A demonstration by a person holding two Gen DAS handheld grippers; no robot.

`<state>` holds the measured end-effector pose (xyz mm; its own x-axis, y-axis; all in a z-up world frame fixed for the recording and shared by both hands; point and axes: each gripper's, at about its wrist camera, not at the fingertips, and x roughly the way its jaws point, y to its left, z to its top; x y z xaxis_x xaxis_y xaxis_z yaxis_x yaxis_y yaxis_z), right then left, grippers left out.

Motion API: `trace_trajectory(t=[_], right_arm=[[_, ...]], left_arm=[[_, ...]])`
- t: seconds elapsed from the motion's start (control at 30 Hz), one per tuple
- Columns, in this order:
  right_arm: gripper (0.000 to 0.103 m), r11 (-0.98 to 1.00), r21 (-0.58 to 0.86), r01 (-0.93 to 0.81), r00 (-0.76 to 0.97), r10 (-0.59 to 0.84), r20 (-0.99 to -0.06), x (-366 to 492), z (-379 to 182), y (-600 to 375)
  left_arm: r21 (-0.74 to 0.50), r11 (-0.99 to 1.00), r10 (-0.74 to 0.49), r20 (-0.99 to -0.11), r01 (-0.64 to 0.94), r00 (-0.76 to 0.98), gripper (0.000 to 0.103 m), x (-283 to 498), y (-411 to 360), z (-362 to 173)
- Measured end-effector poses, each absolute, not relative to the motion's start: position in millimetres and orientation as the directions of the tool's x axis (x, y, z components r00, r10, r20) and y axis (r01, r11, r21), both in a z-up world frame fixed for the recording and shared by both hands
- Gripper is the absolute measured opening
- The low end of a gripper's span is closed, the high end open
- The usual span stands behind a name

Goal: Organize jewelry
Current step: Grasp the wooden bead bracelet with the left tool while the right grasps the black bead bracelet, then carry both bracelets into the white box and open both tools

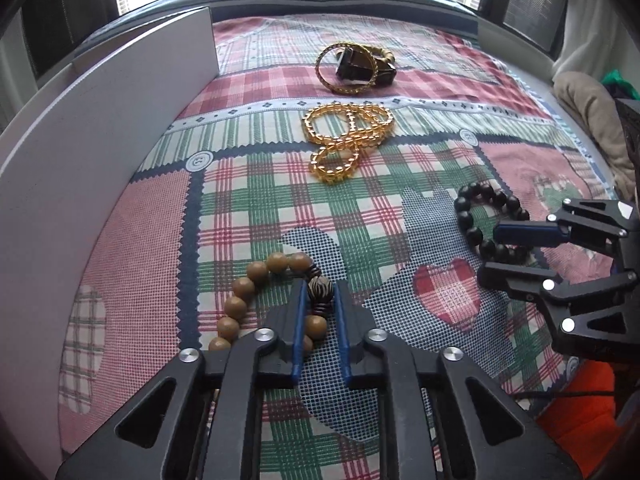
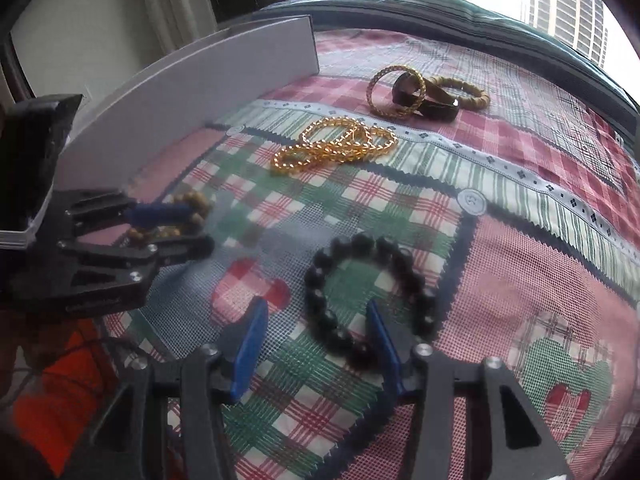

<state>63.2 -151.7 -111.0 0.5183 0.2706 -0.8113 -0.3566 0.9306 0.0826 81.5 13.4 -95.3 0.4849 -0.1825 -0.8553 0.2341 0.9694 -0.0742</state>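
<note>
Patchwork plaid bedspread (image 1: pixel 280 208) | my left gripper (image 1: pixel 319 296) clenches the tan wooden-bead bracelet (image 1: pixel 244 286) | right gripper (image 2: pixel 316 316) spread wide, straddling the black bead bracelet (image 2: pixel 362 244)

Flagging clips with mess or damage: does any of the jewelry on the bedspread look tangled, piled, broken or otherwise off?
Nothing looks broken. Two things are untidy: the amber bead strand lies in overlapping loops, and at the far end a gold bangle, a dark band and a tan beaded bracelet are heaped together.

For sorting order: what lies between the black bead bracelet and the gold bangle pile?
The amber bead strand lies between black bracelet and bangle pile, clearest in right wrist view.
</note>
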Motion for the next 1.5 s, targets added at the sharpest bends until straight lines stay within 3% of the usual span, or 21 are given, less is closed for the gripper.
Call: trace_trajectory(t=[0.03, 0.07, 0.1, 0.2, 0.37, 0.6, 0.73, 0.93, 1.17, 1.3, 1.5], right_arm=[[0.03, 0.927, 0.048, -0.371, 0.531, 0.255, -0.808, 61.8, -109.5, -147.6], [0.016, 0.923, 0.032, -0.384, 0.517, 0.244, -0.82, 62.1, -109.5, -144.2], [0.013, 0.922, 0.026, -0.385, 0.513, 0.238, -0.825, 61.9, -108.5, -142.7], [0.013, 0.93, 0.125, -0.346, 0.498, 0.295, -0.815, 63.2, -97.5, -153.6], [0.013, 0.882, 0.377, -0.282, 0.519, 0.471, -0.713, 62.2, -56.9, -183.8], [0.013, 0.757, 0.564, -0.331, 0.491, 0.648, -0.582, 71.6, -10.8, -173.6], [0.013, 0.715, 0.584, -0.384, 0.472, 0.696, -0.541, 83.0, 12.4, -148.1], [0.013, 0.656, 0.571, -0.493, 0.433, 0.754, -0.494, 106.0, 51.6, -92.9], [0.013, 0.582, 0.583, -0.567, 0.355, 0.811, -0.464, 160.5, 73.0, -10.7], [0.013, 0.593, 0.554, -0.584, 0.329, 0.798, -0.506, 206.6, 69.8, 41.0], [0.013, 0.672, 0.424, -0.608, 0.308, 0.691, -0.654, 257.5, 39.1, 131.0]], left_arm=[[-0.105, 0.969, -0.204, -0.854, 0.225, 0.479, 0.011, 81.9, 17.3, -94.9], [-0.131, 0.968, -0.22, -0.853, 0.215, 0.472, 0.011, 82.8, 21.3, -94.3], [-0.147, 0.967, -0.231, -0.852, 0.21, 0.47, 0.011, 83.1, 24.3, -92.4], [-0.197, 0.961, -0.268, -0.825, 0.192, 0.498, 0.011, 79.4, 35.4, -73.3], [-0.298, 0.942, -0.333, -0.765, 0.155, 0.551, 0.011, 69.2, 60.7, -27.5], [-0.37, 0.925, -0.342, -0.716, 0.085, 0.608, 0.011, 53.1, 103.3, 17.6], [-0.407, 0.913, -0.332, -0.697, 0.032, 0.636, 0.011, 41.9, 140.4, 39.7], [-0.4, 0.911, -0.222, -0.682, -0.102, 0.697, 0.011, 28.4, 218.3, 70.6], [-0.339, 0.882, -0.048, -0.755, -0.327, 0.654, 0.011, 52.3, 298.7, 45.1], [-0.297, 0.856, 0.02, -0.799, -0.423, 0.6, 0.011, 68.3, 332.9, 18.6], [-0.226, 0.842, 0.087, -0.839, -0.49, 0.537, 0.013, 83.2, 358.5, -10.5]])
